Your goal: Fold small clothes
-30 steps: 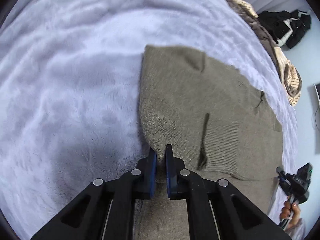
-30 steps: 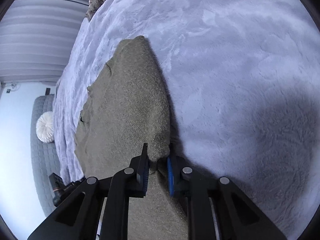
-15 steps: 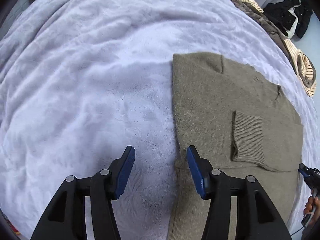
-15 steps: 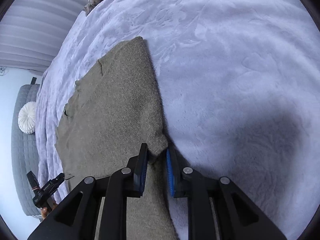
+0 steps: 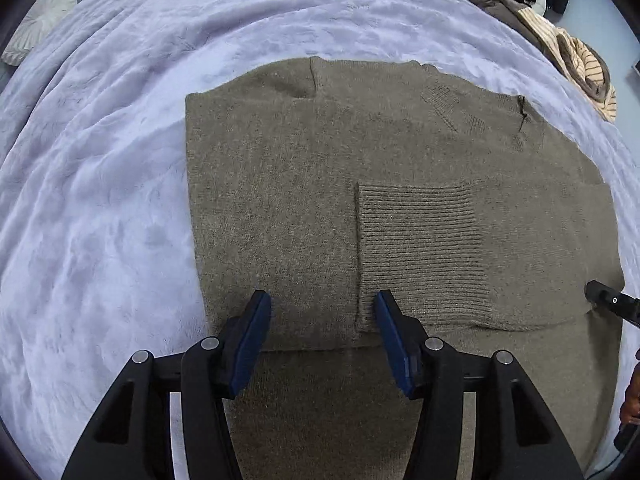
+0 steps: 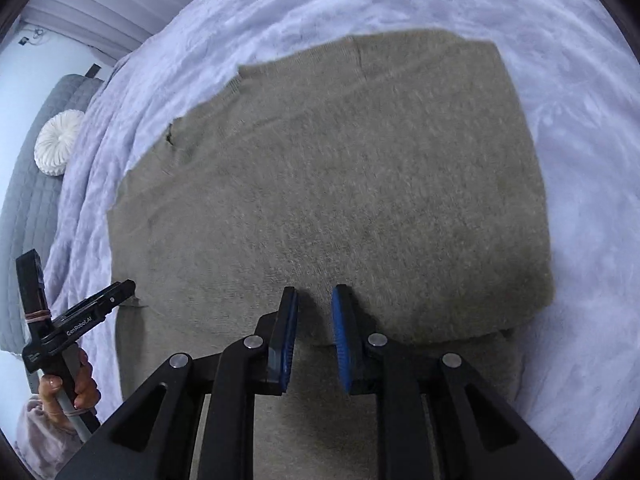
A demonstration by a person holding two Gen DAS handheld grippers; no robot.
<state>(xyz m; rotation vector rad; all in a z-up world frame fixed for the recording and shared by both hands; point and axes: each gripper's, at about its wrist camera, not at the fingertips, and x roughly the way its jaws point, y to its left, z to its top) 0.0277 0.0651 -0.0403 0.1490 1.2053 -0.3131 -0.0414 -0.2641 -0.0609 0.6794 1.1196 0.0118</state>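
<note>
The sweater (image 5: 280, 180) lies flat on the bed (image 5: 100, 160), its sides turned in and one ribbed cuff (image 5: 420, 248) laid across the middle. More of its knit runs near, under both tools. Your left claw (image 5: 322, 298) has just been opening and now hangs released over the near edge of the folded panel, with knit below it but nothing pinched. Your right claw (image 6: 314, 292) is almost clenched, with only a narrow gap between the pads, and it grasps nothing. It hovers over the right half of the same edge. The step looks to be the cross fold, bringing one end of the sweater over the other. Open the right claw wider before you go down, or it will only push the cloth. Set the two claws level with each other, one near each side edge, so the fold line runs straight. Bite through all the layers at each corner, and keep the left claw clear of the cuff so it does not get dragged out of place. The right view is soft with blur, so I cannot be sure how neat the right fold edge is. Check it before you lift. Raise both ends together and lay them down gently.
</note>
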